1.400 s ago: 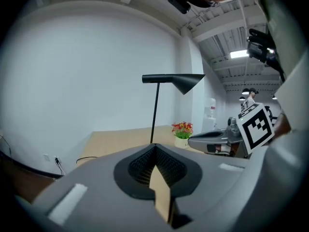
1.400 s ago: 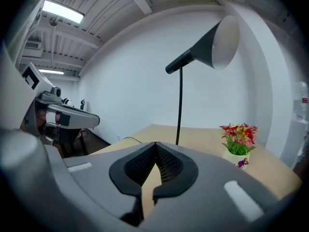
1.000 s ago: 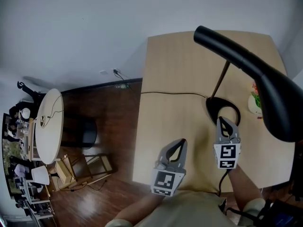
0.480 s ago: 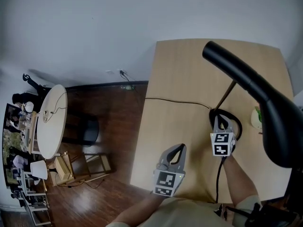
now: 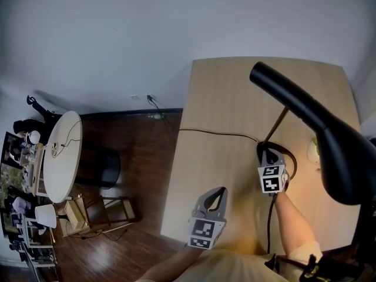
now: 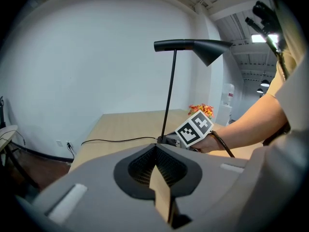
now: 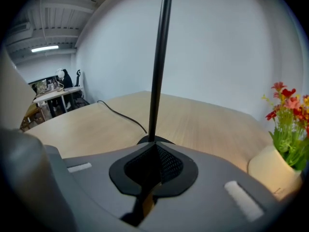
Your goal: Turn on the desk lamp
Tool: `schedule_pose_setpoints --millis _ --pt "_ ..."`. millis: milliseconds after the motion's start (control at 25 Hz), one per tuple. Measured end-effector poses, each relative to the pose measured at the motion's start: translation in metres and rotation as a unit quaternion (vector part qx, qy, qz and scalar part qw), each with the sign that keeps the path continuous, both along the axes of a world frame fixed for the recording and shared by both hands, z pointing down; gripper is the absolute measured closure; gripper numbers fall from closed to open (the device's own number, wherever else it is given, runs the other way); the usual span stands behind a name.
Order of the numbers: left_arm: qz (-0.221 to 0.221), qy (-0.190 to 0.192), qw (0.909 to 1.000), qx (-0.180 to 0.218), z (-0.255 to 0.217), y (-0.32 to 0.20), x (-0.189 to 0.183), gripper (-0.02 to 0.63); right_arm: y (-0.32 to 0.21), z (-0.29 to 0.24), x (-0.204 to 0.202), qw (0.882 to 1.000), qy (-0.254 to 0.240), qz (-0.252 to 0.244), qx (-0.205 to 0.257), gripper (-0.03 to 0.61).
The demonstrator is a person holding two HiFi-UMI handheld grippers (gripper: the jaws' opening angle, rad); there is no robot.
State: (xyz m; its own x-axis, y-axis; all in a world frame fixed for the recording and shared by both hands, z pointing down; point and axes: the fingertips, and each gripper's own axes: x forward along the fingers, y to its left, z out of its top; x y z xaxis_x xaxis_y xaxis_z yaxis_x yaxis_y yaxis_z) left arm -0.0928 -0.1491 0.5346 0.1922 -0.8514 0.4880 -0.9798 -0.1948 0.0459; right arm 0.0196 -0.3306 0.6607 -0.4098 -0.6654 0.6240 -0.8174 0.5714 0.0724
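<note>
Head view: desk lamp (image 5: 320,131) stands on the right part of the wooden surface (image 5: 223,93), dark shade hanging over toward the camera. Cord (image 5: 217,134) runs from the left edge across to the lamp base (image 5: 282,148). Right gripper (image 5: 269,153) is down at the near side of the base, tip on or just above it. Left gripper (image 5: 218,192) hangs near the front edge, well apart from the lamp.

Left gripper view: jaws closed tip to tip, nothing between them. It points across the surface at the lamp pole (image 6: 169,95). The right gripper and the forearm show at the foot of the pole. Shade looks unlit. Flowers (image 6: 200,109) sit behind.

Right gripper view: jaws pressed together, empty. The closed tip sits right in front of the pole where it meets the base. Cannot tell if it touches the base. No switch is visible here; the gripper body covers the near part of the base. A pale pot (image 7: 273,170) holds the flowers at right, near but apart from the base.

Step, as I read it: the right gripper is lined up to press a switch on the base with its closed tip. Lamp not yet on. Next move probably calls for a short straight push down on the base, jaws kept closed, without shoving the lamp or clipping the pot.
</note>
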Motion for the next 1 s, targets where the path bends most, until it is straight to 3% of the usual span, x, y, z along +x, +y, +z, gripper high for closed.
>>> schedule_pose_setpoints --millis 120,320,1000 --pt "0.009 0.006 0.9999 0.008 -0.005 0.003 0.002 0.615 0.003 -0.014 0.008 0.999 -0.029 0.019 -0.004 0.58" --pt "0.019 0.02 0.9993 0.024 -0.014 0.001 0.003 0.615 0.021 -0.058 0.012 0.997 -0.051 0.036 0.05 0.58" --pt "0.055 0.06 0.993 0.085 -0.046 0.008 0.007 0.615 0.096 -0.146 0.017 0.988 -0.078 0.056 0.124 0.578"
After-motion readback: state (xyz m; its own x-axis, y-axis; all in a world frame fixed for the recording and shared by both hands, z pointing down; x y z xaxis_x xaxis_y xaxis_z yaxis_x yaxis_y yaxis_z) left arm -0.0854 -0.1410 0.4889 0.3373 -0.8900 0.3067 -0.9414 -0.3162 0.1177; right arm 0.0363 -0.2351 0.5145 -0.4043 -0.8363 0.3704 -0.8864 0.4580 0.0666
